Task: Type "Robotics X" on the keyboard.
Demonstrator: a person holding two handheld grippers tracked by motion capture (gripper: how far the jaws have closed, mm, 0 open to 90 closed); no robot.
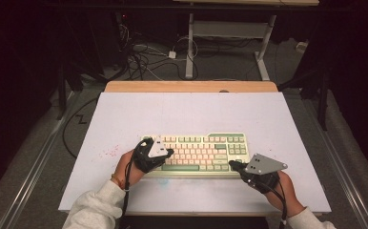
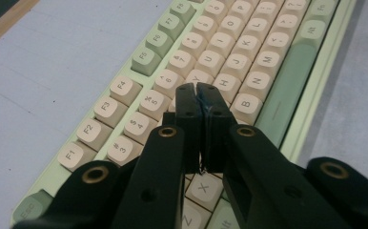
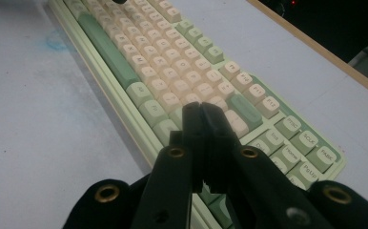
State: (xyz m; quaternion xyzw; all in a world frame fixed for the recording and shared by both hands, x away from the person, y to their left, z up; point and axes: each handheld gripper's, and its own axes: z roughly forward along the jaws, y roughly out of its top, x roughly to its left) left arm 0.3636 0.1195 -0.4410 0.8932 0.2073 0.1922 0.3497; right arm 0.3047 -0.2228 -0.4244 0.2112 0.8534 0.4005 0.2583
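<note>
Now both hands low at frame bottom: left gripper [image 1: 168, 152] angled over keyboard [image 1: 196, 152] letter keys, right gripper [image 1: 231, 164] at lower-right corner; both jaws closed, empty.

A lab or recording workspace is showing here: tangled cables [image 1: 144, 59] are lying on the grey floor at top centre, beside white adjustable desk legs [image 1: 190, 47], darkness surrounding.
</note>
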